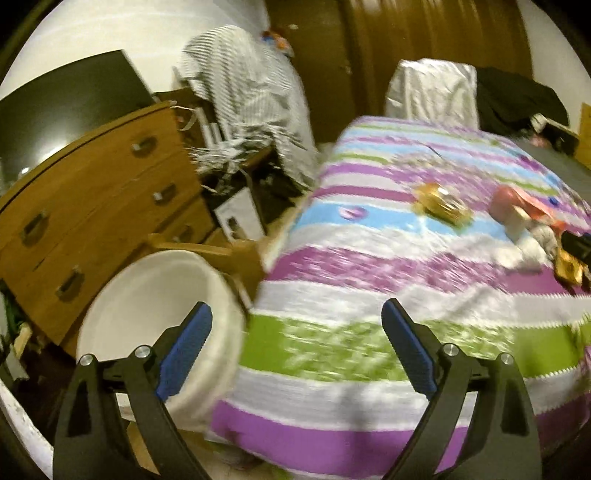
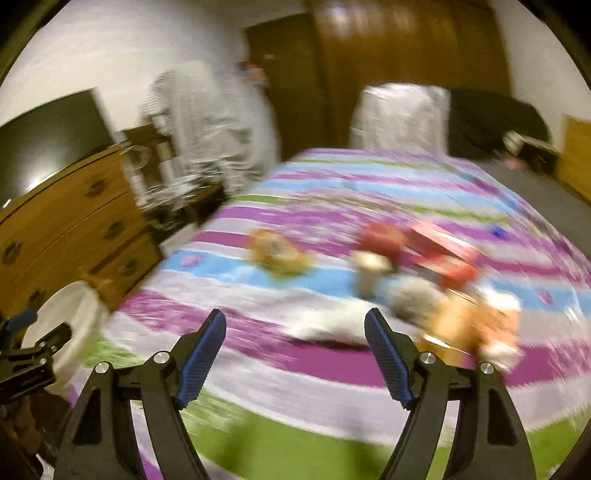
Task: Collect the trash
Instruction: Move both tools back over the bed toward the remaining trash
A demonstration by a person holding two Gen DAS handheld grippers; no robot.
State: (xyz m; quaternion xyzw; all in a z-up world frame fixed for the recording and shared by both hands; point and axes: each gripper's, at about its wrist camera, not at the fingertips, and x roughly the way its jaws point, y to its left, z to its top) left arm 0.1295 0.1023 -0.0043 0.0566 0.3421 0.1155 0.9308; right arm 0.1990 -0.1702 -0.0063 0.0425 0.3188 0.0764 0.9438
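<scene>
A bedroom with a big bed [image 1: 369,258] fills both views, and its cover has purple, white, blue and green stripes. The pictures are blurry.

The trash lies on top of the bed. A crumpled gold wrapper [image 1: 441,203] sits alone near the middle of the cover. Farther right is a pile of trash [image 2: 436,280]: red and pink packets, a small pale tube-like thing, white crumpled paper and more gold wrapping, all close together or touching. It is too smeared to tell each piece.

Beside the bed, on the floor, stands a white bucket [image 1: 155,325] with its mouth open. It is just next to the bed's corner. Behind it is a wooden dresser [image 1: 92,206] with drawers, and a dark screen [image 1: 62,110] rests on top. A striped cloth [image 1: 243,96] hangs past the dresser. At the far end of the bed are a white cloth [image 1: 432,88] and a dark heap of clothes [image 1: 517,99], with brown wardrobe doors [image 1: 424,33] behind.

The left hand-held gripper [image 1: 297,336] is spread wide with nothing in it, between the bucket and the bed. The right hand-held gripper [image 2: 295,350] also stands apart and empty, above the cover, near the pile.
</scene>
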